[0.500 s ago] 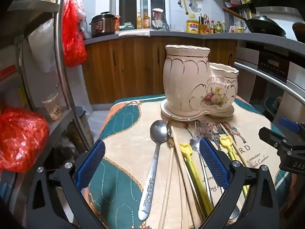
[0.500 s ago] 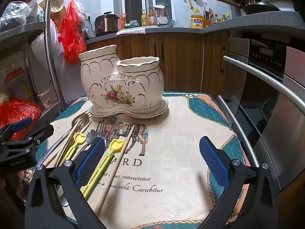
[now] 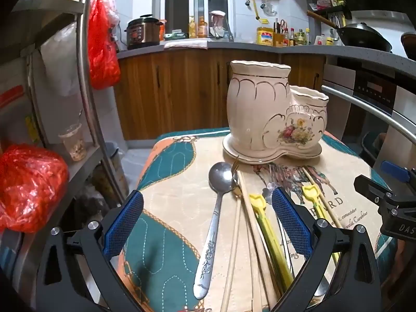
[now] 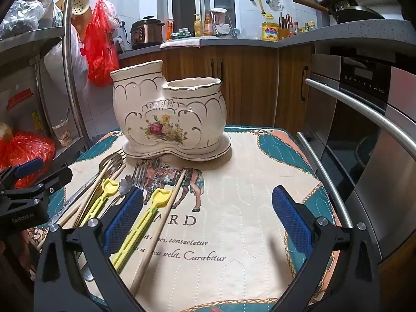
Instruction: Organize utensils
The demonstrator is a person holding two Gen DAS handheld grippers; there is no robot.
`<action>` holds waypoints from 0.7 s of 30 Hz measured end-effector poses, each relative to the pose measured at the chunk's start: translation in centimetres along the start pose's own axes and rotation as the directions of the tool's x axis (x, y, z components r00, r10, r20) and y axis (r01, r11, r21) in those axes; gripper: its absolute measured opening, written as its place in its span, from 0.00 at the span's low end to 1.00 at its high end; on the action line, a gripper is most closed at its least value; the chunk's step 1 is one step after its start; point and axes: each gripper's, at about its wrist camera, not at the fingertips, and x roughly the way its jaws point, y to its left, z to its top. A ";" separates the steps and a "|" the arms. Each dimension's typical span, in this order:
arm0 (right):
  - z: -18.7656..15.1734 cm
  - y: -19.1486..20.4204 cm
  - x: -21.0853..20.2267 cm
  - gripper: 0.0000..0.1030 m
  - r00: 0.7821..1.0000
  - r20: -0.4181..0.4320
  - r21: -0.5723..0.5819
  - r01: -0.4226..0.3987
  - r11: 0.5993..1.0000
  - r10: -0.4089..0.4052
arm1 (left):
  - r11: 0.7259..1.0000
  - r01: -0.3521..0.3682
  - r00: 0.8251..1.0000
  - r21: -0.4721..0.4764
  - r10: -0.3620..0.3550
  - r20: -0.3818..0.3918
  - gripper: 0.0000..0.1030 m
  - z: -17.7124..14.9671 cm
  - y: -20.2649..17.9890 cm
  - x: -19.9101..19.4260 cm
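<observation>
A cream ceramic utensil holder [image 3: 273, 114] [image 4: 169, 114] with two cups and a flower print stands at the far side of the quilted mat [image 3: 176, 208] [image 4: 247, 208]. In front of it lie a steel spoon [image 3: 214, 218], wooden chopsticks [image 3: 235, 247] [image 4: 161, 223], yellow plastic utensils [image 3: 270, 231] [image 4: 140, 223] and forks [image 4: 139, 173]. My left gripper [image 3: 206, 222] hovers open over the spoon and chopsticks, holding nothing. My right gripper [image 4: 206, 222] is open above the mat's printed text, with a yellow utensil and one chopstick near its left finger [image 4: 122, 223].
A metal shelf rack [image 3: 85, 78] with red bags [image 3: 28, 184] stands left of the table. An oven with a steel handle [image 4: 364, 111] is close on the right. Wooden cabinets [image 3: 169, 91] and a crowded counter lie behind.
</observation>
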 end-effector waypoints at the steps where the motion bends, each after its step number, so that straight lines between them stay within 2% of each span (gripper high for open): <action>1: 0.0 -0.1 0.0 0.95 1.000 0.000 0.000 0.001 1.000 -0.001 | 1.000 0.000 1.000 0.000 0.000 0.000 0.95 0.0 0.0 0.0; 21: -0.1 0.0 0.6 0.95 1.000 -0.005 0.001 0.013 1.000 -0.013 | 1.000 -0.003 1.000 0.005 0.003 -0.008 0.95 -0.1 -0.6 0.1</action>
